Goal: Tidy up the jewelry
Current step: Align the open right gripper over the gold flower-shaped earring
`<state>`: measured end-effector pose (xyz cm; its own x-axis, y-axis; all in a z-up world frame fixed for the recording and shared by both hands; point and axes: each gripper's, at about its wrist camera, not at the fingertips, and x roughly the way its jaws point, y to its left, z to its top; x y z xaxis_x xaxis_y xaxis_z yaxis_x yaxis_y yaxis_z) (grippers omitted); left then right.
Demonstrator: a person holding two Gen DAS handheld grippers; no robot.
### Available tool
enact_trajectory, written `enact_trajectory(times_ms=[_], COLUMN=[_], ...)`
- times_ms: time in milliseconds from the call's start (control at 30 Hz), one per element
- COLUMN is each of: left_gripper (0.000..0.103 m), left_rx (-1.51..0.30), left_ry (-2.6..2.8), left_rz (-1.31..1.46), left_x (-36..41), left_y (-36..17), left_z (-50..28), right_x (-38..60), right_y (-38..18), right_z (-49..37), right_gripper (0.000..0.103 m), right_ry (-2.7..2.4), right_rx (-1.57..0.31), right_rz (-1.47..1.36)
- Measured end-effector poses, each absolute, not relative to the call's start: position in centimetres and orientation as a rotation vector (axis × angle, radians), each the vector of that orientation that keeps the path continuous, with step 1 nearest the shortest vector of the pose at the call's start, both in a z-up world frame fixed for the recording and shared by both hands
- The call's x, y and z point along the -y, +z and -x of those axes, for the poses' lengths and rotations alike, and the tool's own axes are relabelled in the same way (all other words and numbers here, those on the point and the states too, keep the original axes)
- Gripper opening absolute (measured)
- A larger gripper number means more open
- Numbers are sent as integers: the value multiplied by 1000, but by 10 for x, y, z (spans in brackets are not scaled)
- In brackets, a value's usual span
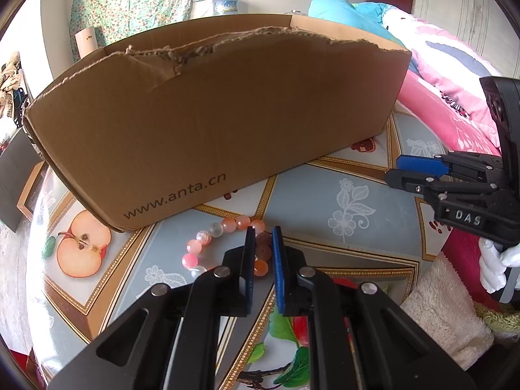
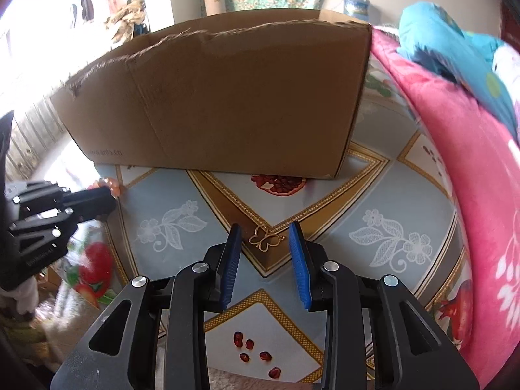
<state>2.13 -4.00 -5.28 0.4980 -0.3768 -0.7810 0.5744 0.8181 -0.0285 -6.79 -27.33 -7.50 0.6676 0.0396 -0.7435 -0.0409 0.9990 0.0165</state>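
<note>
The left gripper [image 1: 263,237] is closed narrowly on the bead bracelet [image 1: 224,243], pinching the far side of its ring; the other beads lie on the patterned tablecloth [image 1: 325,195]. The grip holds only one or two round beads, so in my judgement they may slip out when the bracelet is lifted. The right gripper [image 2: 265,239] stands partly open over the gold butterfly charm [image 2: 265,240], which lies flat between the blue pads [image 2: 297,253] without touching them. The charm is thin, so closing may push it aside or miss it. Farther away stands the cardboard box [image 1: 211,113]; its torn wall is high, and a hanging bracelet could catch on it.
</note>
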Motion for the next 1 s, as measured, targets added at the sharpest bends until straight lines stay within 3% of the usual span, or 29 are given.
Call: enact_trajectory(times_ms=[100,200,467,533,767,867,1000], left_gripper=[10,10,10,10,10,10,10], left_rx=[-876,-874,-874,-873,-874,-874,-872], left_ry=[-582,-581,-579,-579,-579,-579,-580], left_rz=[-248,-248,-252,-252,-251,-250,-245], left_x=[40,40,41,41,41,41,40], left_y=[-53,-52,-52,-52,-52,-52,-53], left_z=[-21,-21,-20,-20,-20,-20,-20], right_x=[270,270,273,274,292,284,279], right_y=[-75,-73,-72,-72,-70,-67,-68], right_z=[73,73,69,66,62,66,60], right_gripper=[28,18,17,5,8,27,27], right_ry=[43,41,47,54,57,64,66], right_rx=[-842,-848,-857,-861,-866,-871,-900], right_rz=[34,41,-2,-20,-62,-57,19])
